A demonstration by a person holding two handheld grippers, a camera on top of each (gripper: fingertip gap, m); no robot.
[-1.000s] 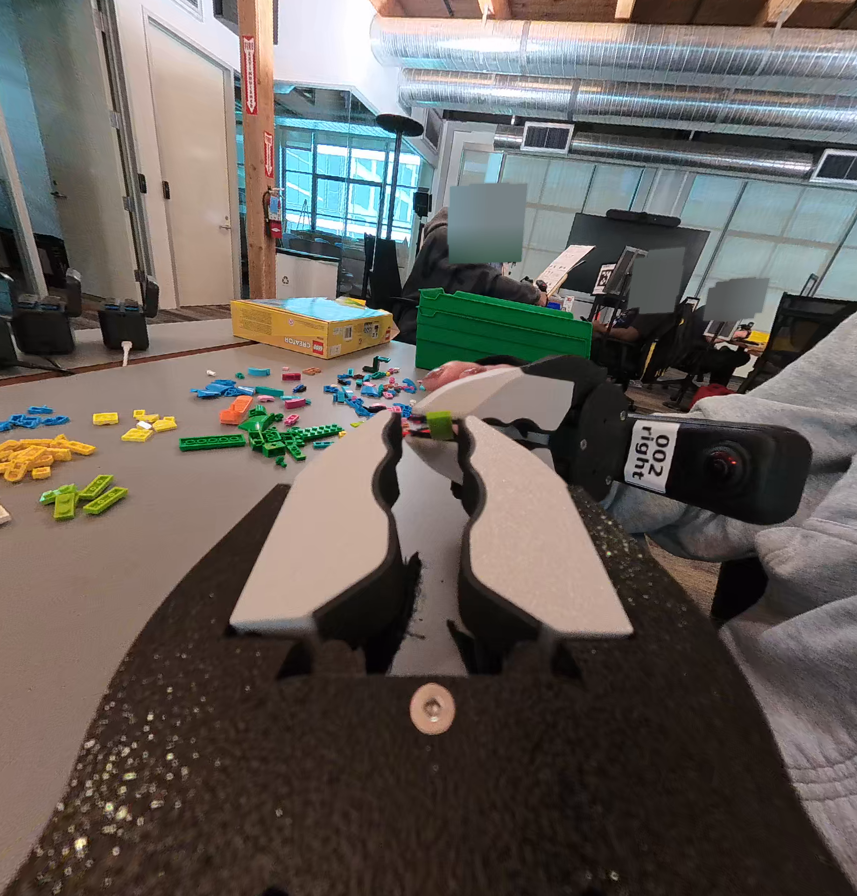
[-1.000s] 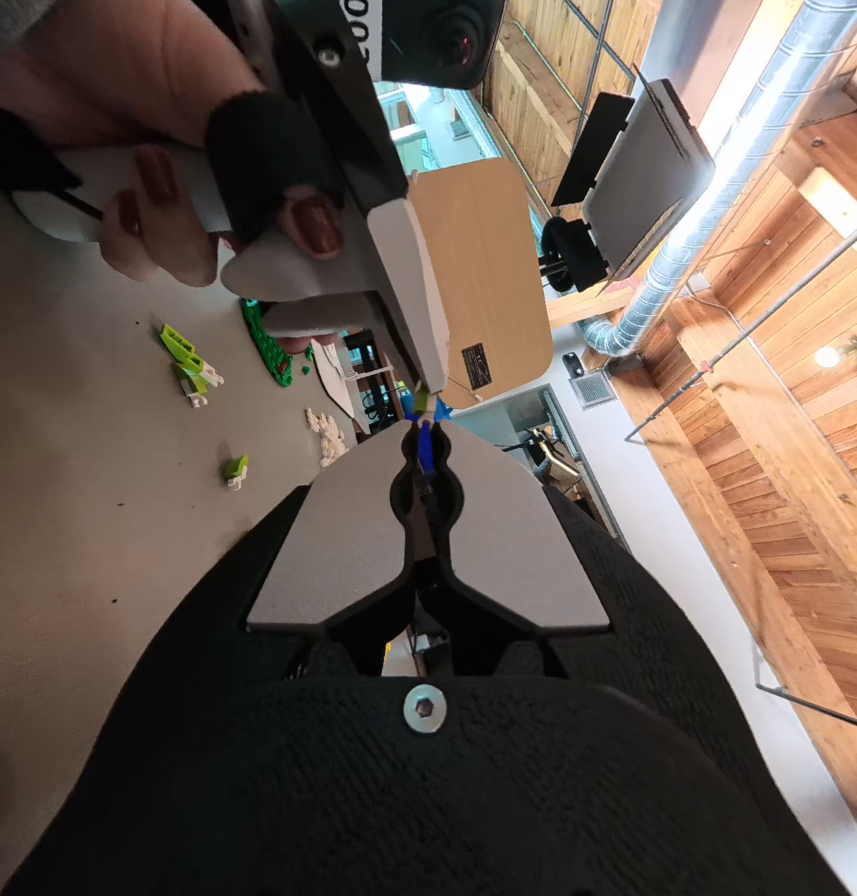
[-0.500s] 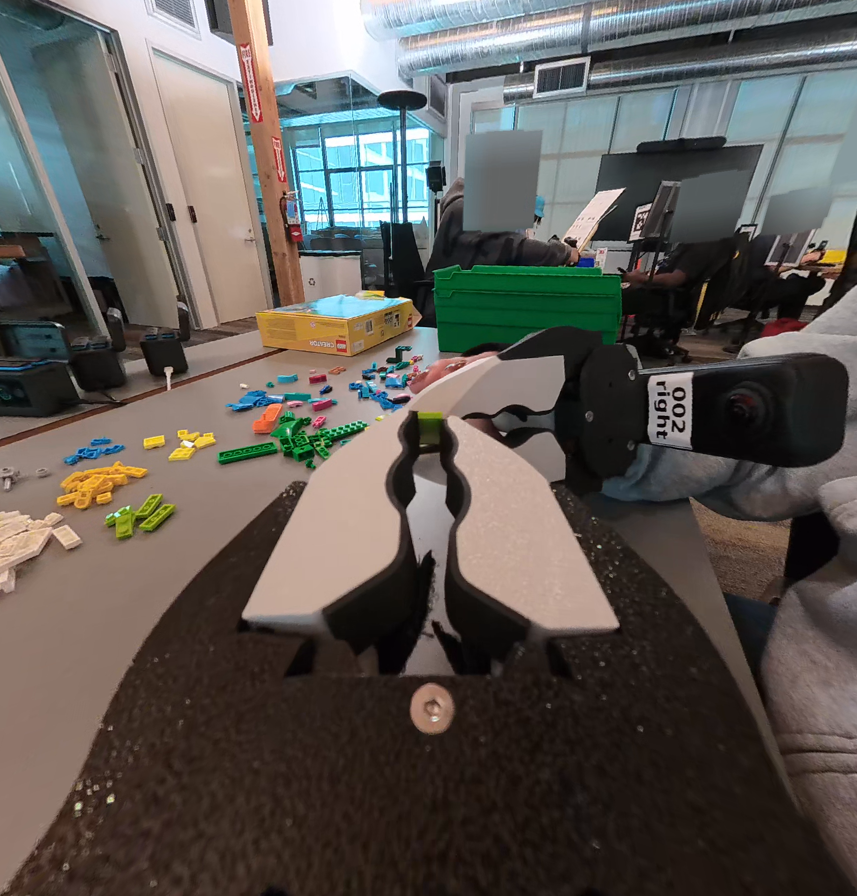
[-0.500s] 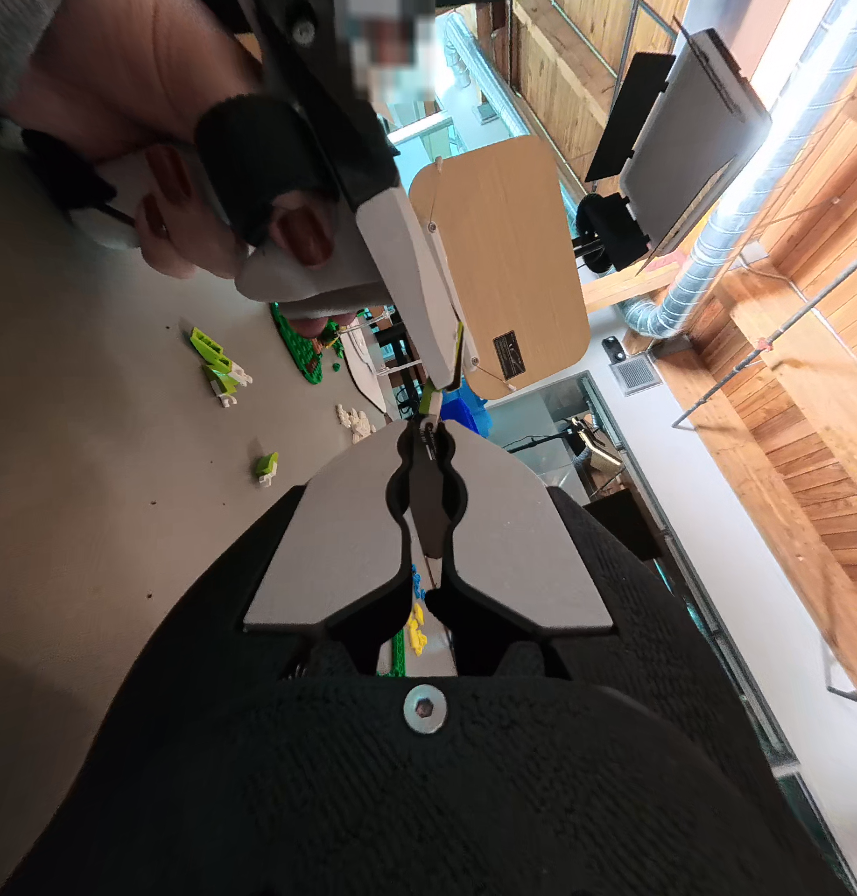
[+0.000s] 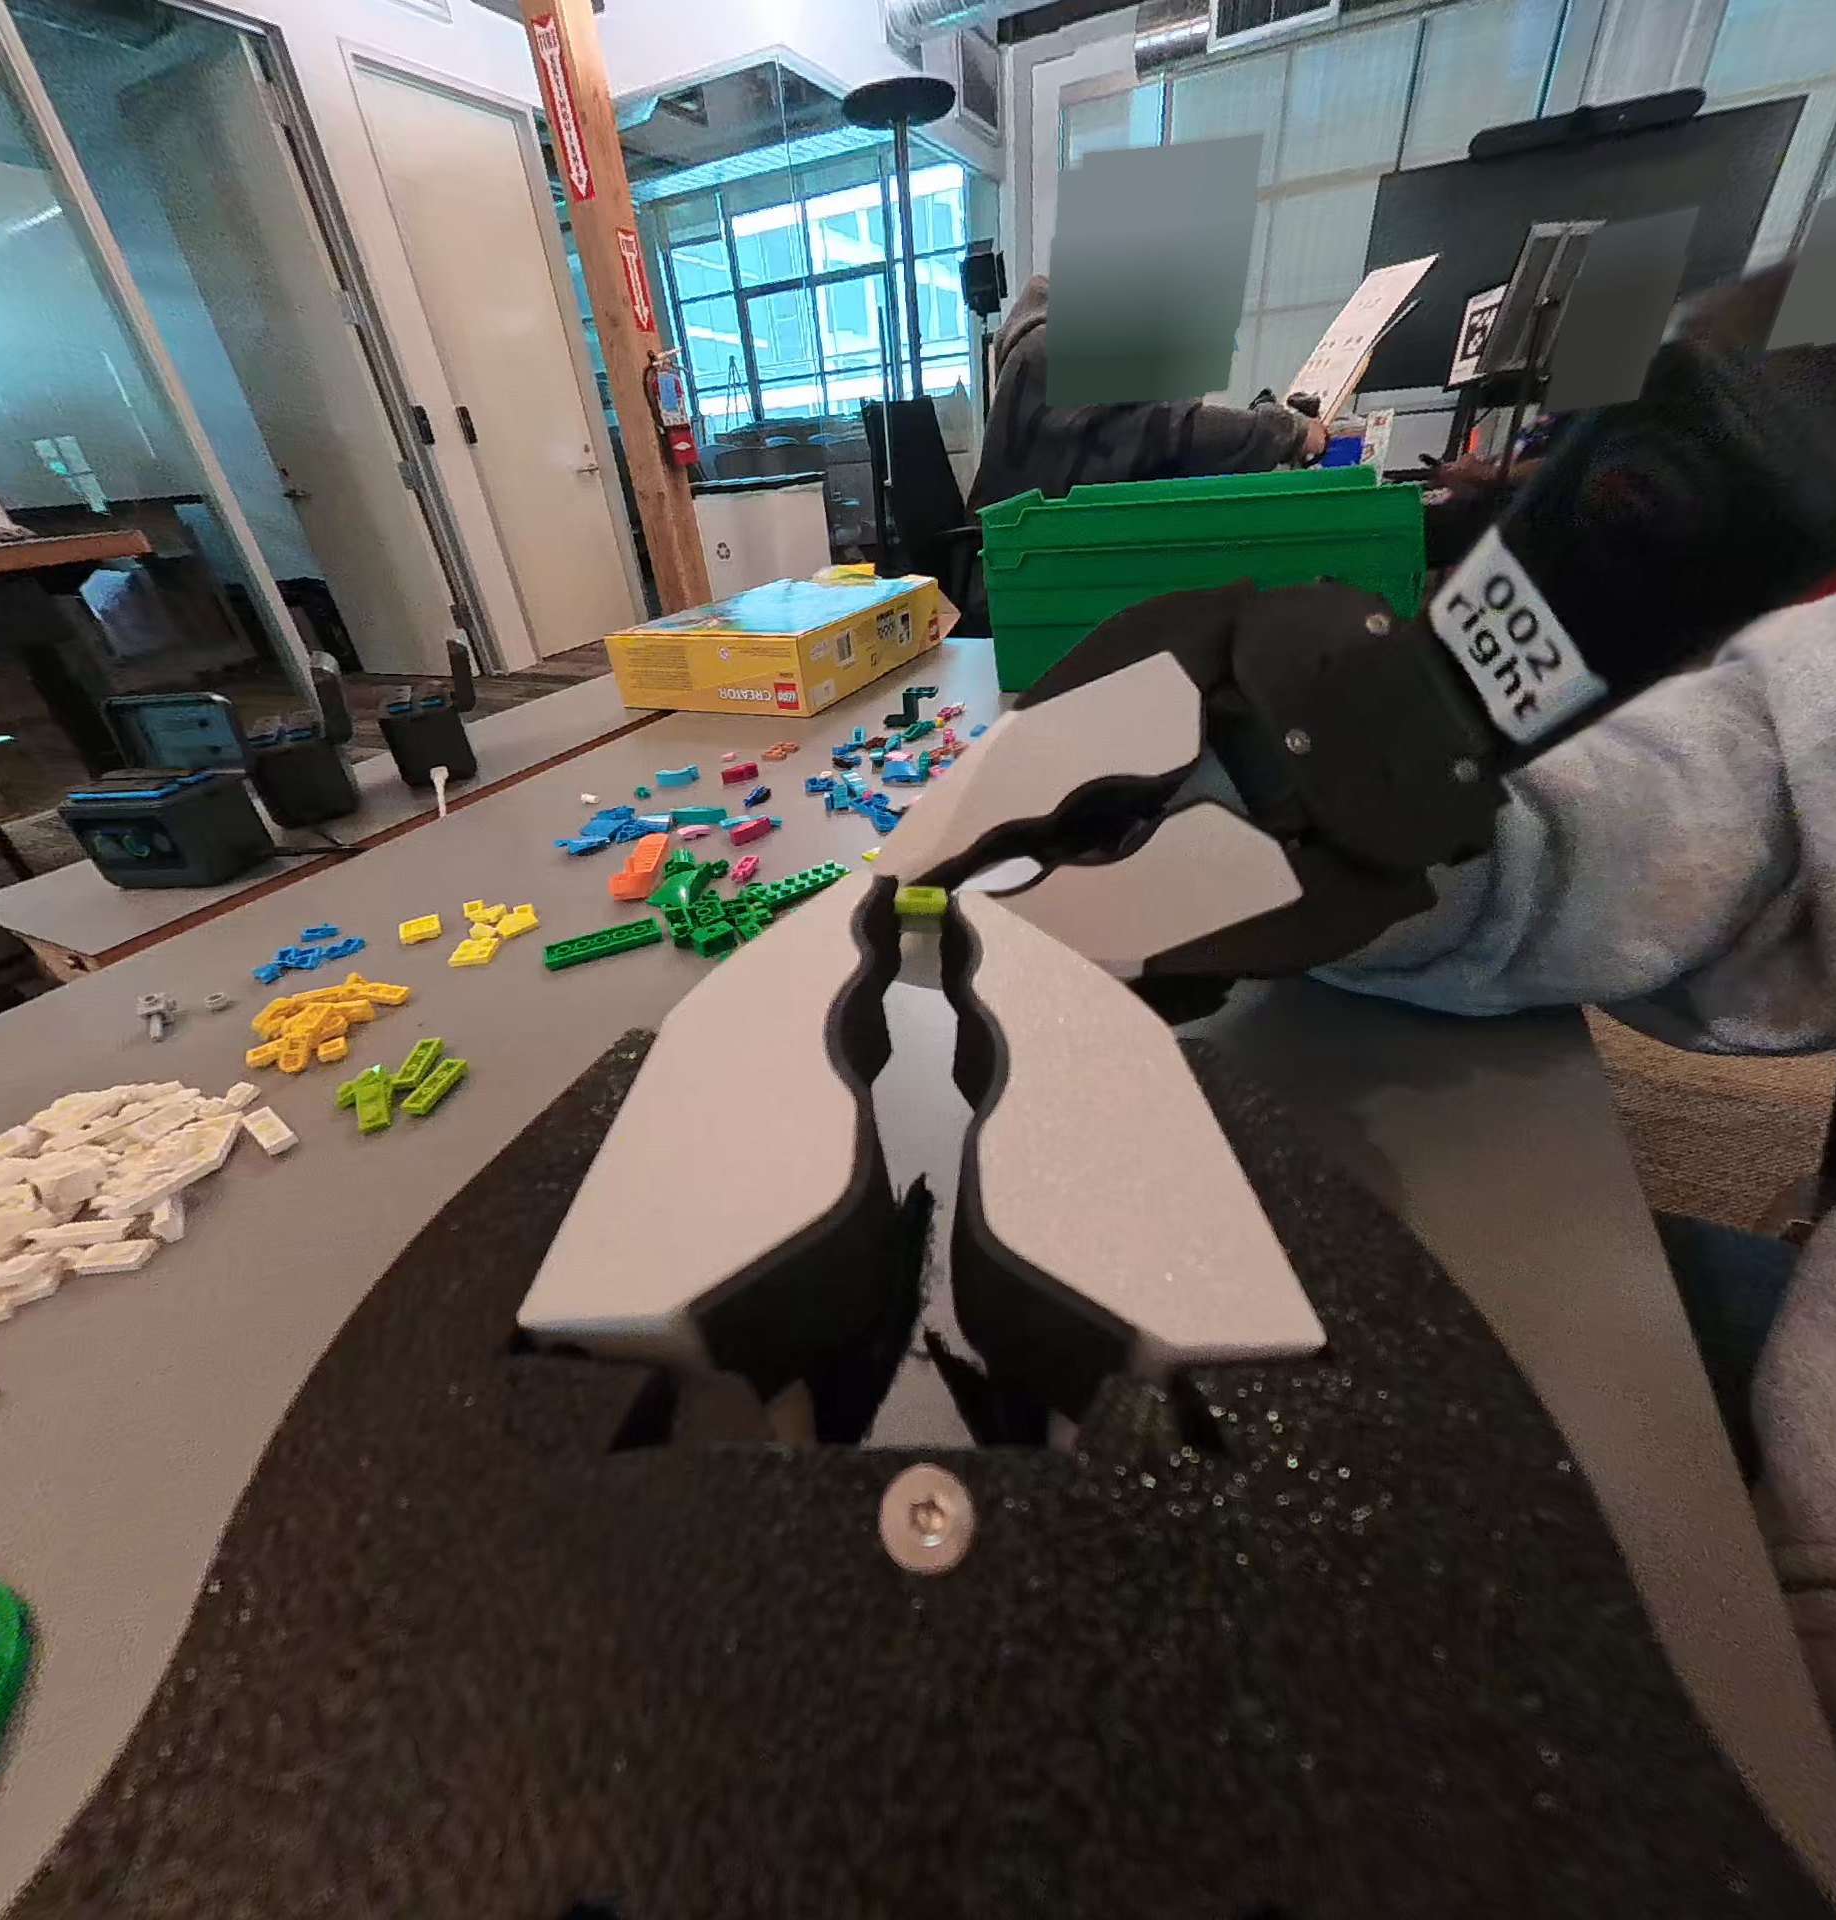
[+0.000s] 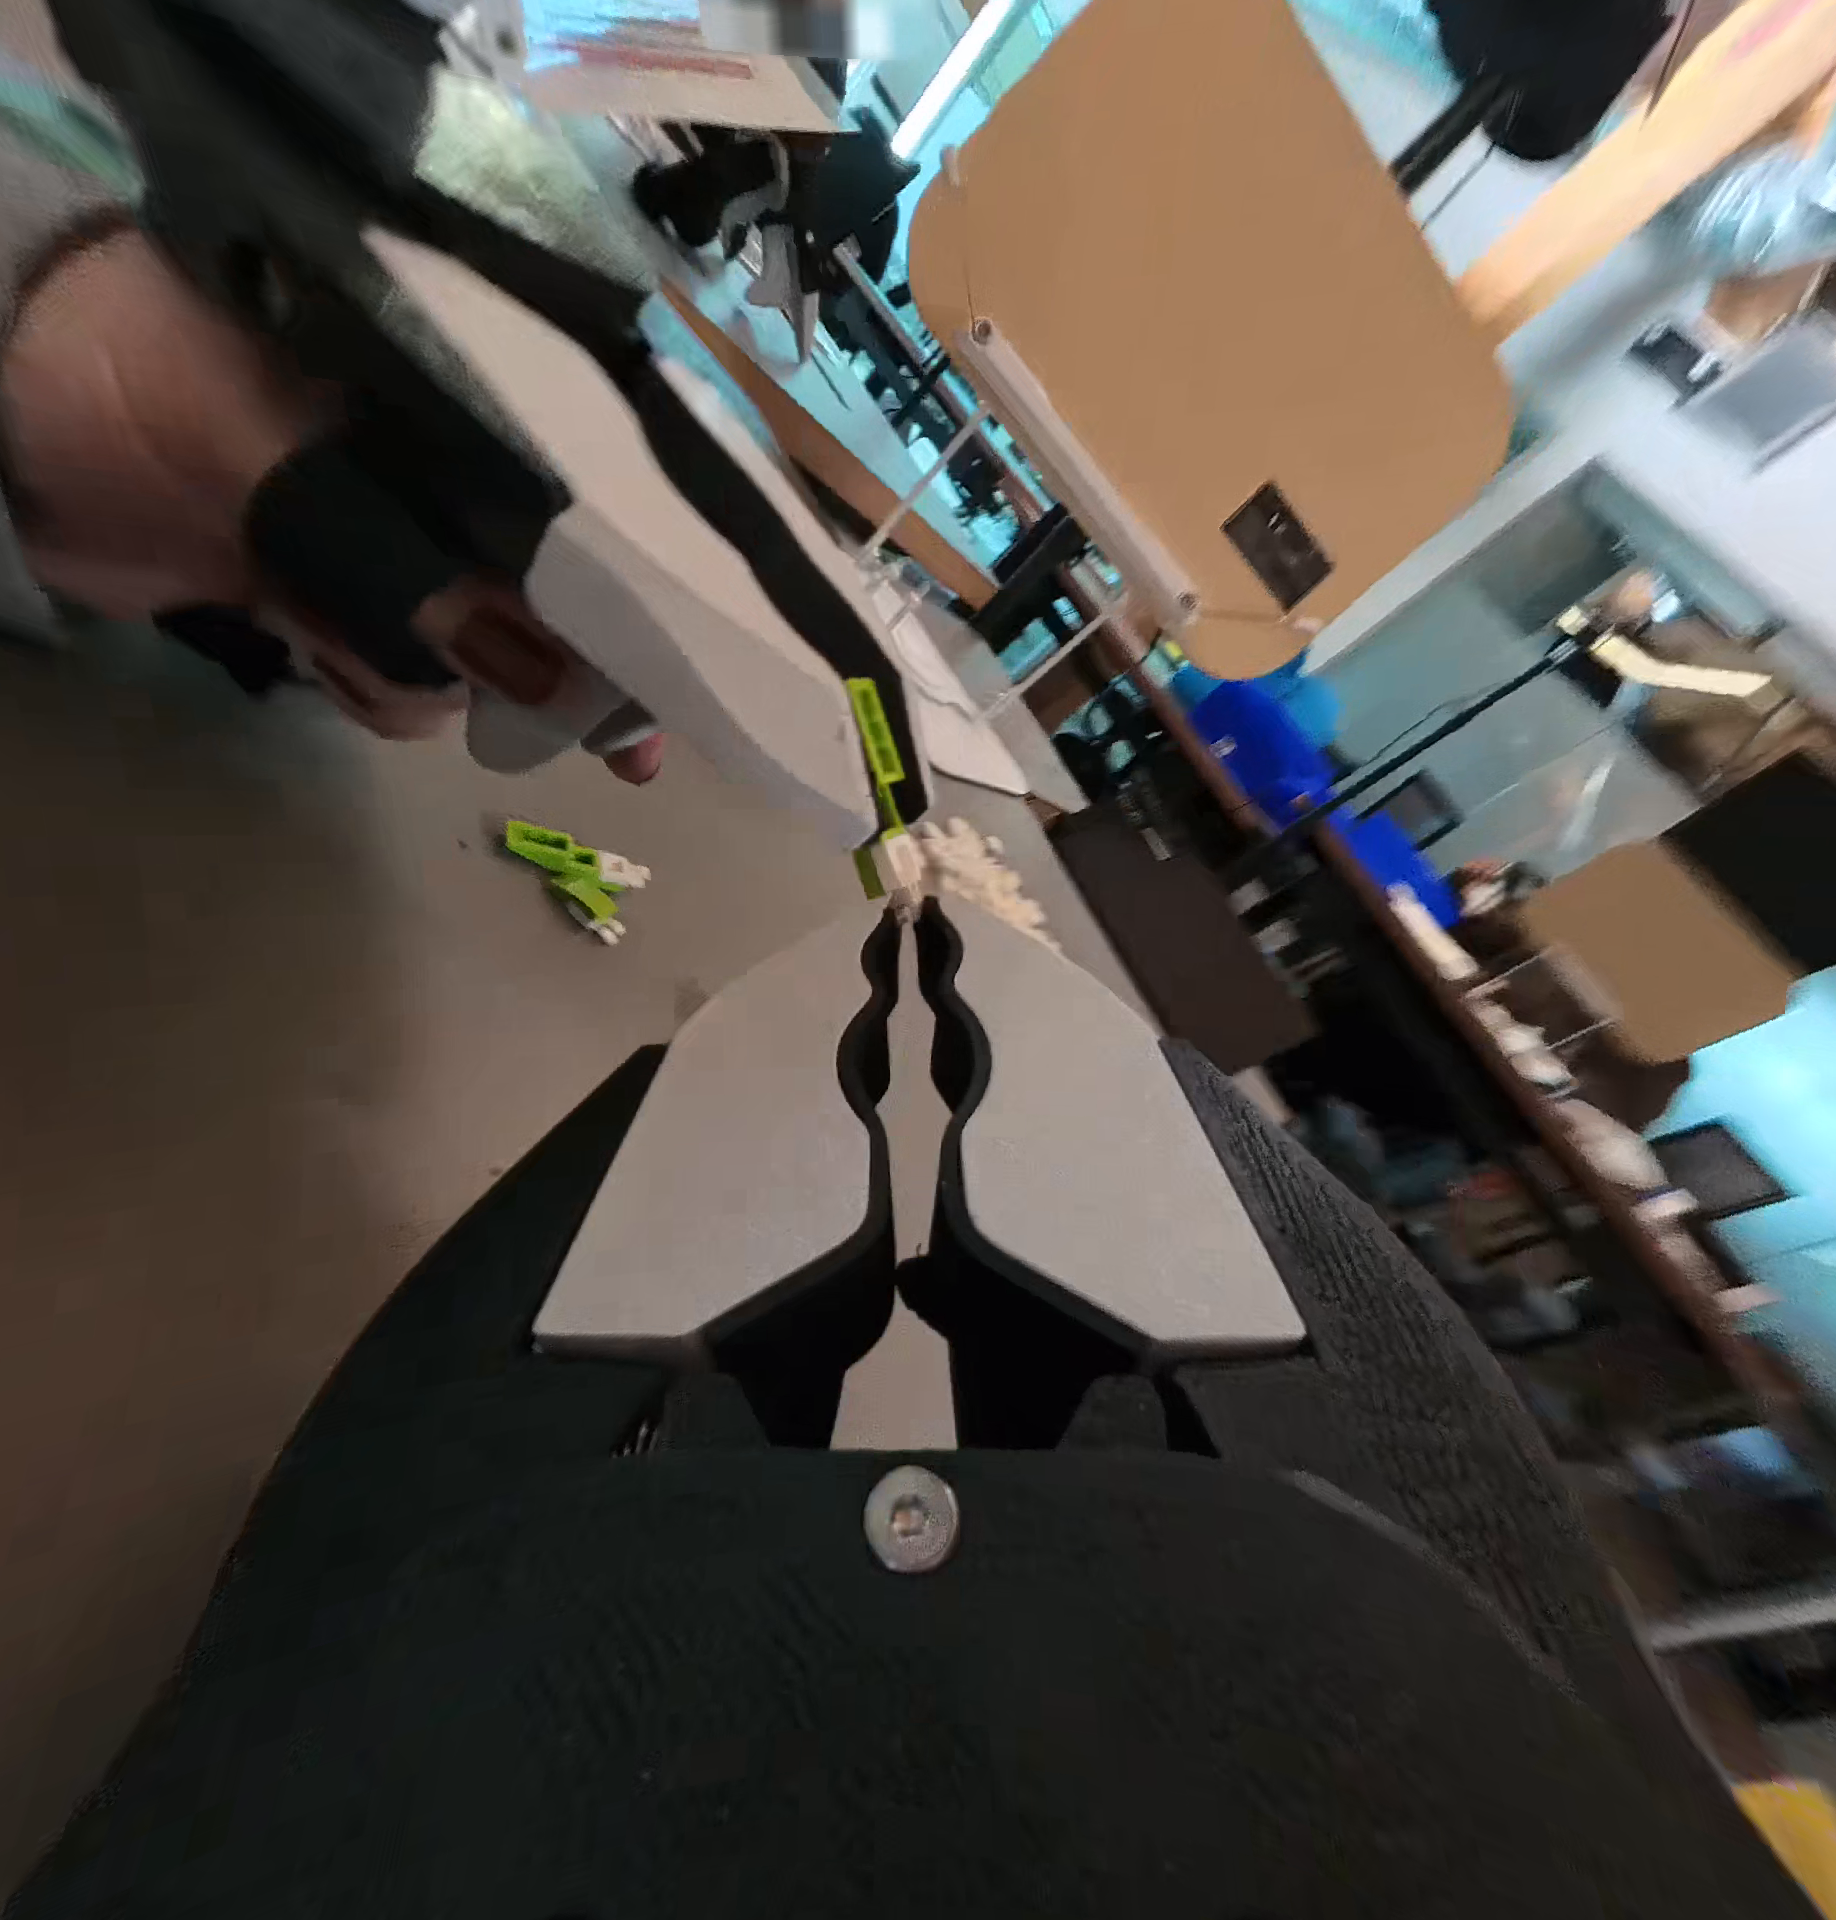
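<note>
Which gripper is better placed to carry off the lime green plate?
Left. The left gripper pinches the lime green plate between its fingertips; the right gripper's closed tips only reach its end.

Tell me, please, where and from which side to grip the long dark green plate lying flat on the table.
Grip the long dark green plate across its narrow width, at mid-length, coming from above. It lies flat with bare table along both long edges.

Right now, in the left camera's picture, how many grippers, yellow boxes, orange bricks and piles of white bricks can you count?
Grippers: 2 (left gripper, right gripper)
Yellow box: 1
Orange brick: 1
White brick pile: 1
Total: 5
</note>
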